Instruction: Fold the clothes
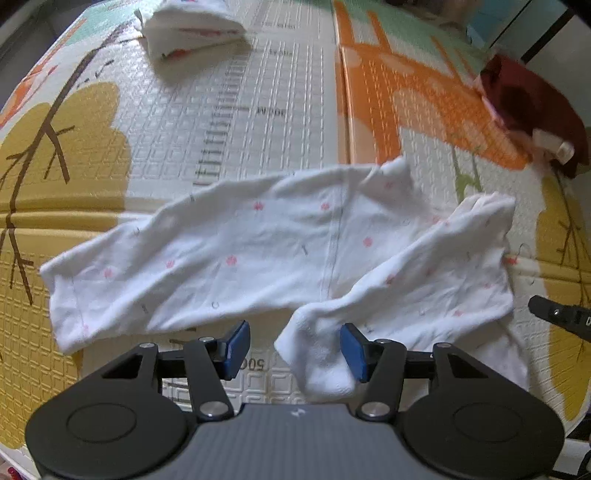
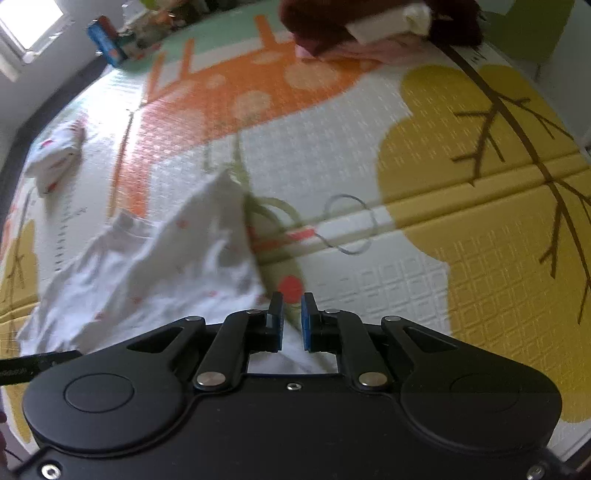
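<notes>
**A:** Where do things stand with the white baby pants [image 1: 236, 251]?

**B:** They lie on the play mat [image 1: 258, 110], one leg stretched flat to the left, the other leg [image 1: 424, 280] doubled back toward the camera, its cuff bunched just beside the left claw [image 1: 295, 349]. That claw stands wide, and its pads are not pressing on anything; the cuff only brushes the right-hand pad.

**A:** And the right claw [image 2: 291, 321]?

**B:** Narrow, nearly closed. White cloth shows under and behind its fingers, but I can't tell for certain whether the pads pinch it. The fabric [image 2: 177, 266] next to it looks rumpled and raised into a peak, so I'd judge it may be lifted there.

**A:** What could go wrong?

**B:** If the right claw has only a thin edge, the cloth could slip out mid-fold and drop in a heap. And with the left claw empty, nothing pins the other side, so pulling from the right may drag the whole garment across the mat instead of folding it.

**A:** Anything else?

**B:** The bunched cuff could get folded in crooked, leaving a lump. The folded white garment [image 1: 188, 29] and the dark red clothing [image 1: 532, 107] sit well apart, so I see little risk of snagging those.
</notes>
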